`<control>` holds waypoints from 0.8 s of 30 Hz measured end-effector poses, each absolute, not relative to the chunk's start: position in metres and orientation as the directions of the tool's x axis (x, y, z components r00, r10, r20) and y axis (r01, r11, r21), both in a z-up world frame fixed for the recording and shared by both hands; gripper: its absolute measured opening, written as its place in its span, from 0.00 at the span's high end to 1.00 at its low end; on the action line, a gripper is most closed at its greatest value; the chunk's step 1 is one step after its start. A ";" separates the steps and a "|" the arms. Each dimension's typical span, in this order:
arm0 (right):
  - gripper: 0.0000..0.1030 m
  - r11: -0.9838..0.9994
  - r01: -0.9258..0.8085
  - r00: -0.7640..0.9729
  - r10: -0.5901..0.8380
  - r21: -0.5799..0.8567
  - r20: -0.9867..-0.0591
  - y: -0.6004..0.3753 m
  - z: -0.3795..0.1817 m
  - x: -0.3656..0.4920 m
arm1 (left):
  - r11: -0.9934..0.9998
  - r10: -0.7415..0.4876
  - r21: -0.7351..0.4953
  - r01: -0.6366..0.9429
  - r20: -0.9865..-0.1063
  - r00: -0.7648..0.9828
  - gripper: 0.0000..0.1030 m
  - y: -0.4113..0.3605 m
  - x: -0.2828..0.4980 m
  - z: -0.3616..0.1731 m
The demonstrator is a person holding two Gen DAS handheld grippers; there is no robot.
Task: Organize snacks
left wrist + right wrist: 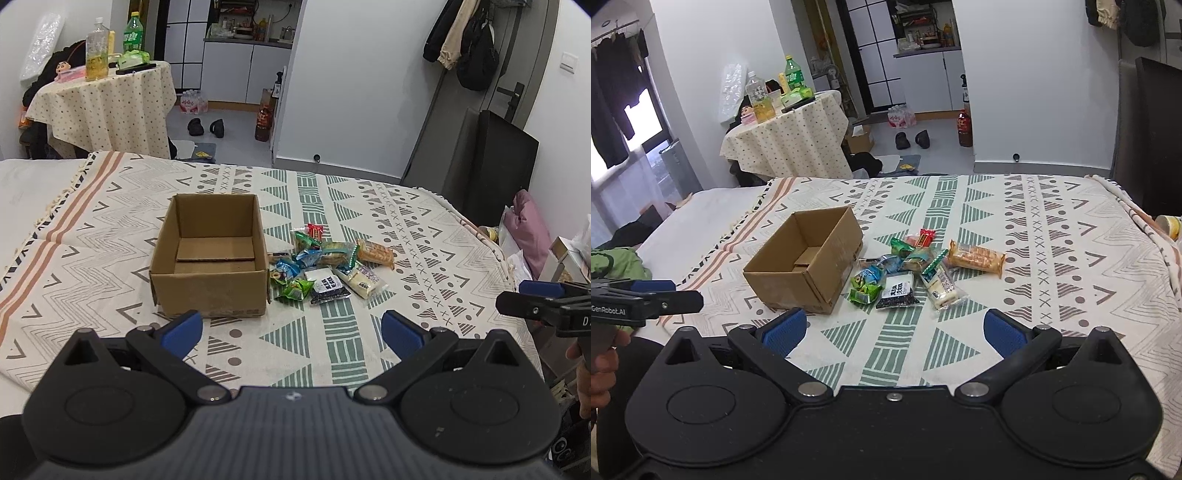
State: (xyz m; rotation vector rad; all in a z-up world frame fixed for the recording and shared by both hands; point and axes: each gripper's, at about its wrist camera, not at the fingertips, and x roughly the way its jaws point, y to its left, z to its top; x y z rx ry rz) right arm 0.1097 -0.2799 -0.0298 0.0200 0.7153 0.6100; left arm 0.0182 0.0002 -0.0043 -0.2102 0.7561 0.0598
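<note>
While your patterned cloth (110,229) carries everything, items run thus. Cardboard box (210,258): open-topped, empty; your left view looks in square-on, your right view shows it cornerwise, long axis running away leftward. Snack pile (325,266): just right of the box, wrappers overlapping. White-wrapped bar (942,284): long axis pointing toward you and slightly right. Orange biscuit pack (977,258): lying crosswise at the pile's right edge. Left gripper (291,330): jaws spread wide, holding nothing. Right gripper (894,332): likewise spread, holding nothing.
</note>
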 end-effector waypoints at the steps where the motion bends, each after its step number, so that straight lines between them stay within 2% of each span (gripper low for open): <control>1: 0.00 0.826 -0.518 0.587 0.532 0.221 -0.611 -0.280 -0.031 0.112 | 0.977 -0.024 -0.169 -0.128 -0.688 0.726 0.00 -0.001 0.021 -0.005; 14: 0.00 0.828 -0.513 0.570 0.525 0.225 -0.632 -0.278 -0.042 0.152 | 0.974 -0.034 -0.183 -0.134 -0.700 0.713 0.01 -0.004 0.058 -0.021; 24: 0.02 0.813 -0.543 0.556 0.536 0.210 -0.636 -0.270 -0.064 0.183 | 0.966 -0.092 -0.236 -0.107 -0.698 0.710 0.03 -0.010 0.091 -0.039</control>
